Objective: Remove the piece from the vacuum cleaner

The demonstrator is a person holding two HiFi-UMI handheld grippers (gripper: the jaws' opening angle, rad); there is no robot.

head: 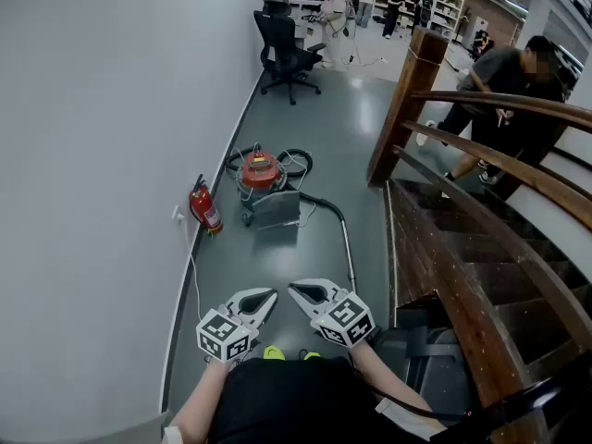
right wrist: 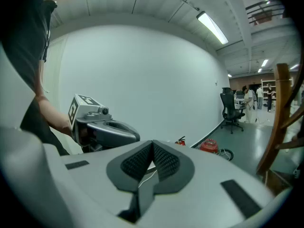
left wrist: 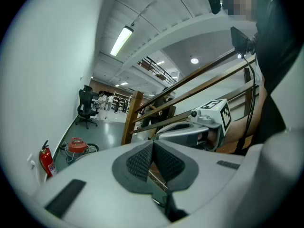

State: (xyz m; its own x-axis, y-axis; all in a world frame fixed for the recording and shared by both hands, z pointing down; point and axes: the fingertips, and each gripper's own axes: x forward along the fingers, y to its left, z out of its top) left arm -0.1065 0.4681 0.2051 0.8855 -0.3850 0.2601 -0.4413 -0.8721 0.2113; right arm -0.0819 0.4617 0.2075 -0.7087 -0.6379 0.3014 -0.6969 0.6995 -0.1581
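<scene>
head view — left gripper (head: 266, 296), right gripper (head: 296, 289) closed, empty; vacuum cleaner (head: 260, 171) well apart.

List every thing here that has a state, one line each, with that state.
left gripper: shut, holding nothing, in the air.
right gripper: shut, holding nothing, in the air.
vacuum cleaner: upright on the floor, untouched, well ahead of both grippers.
hose: lying on the floor, running from the vacuum cleaner toward the person.
fire extinguisher: standing by the wall.
office chair: upright, nobody in it.
</scene>
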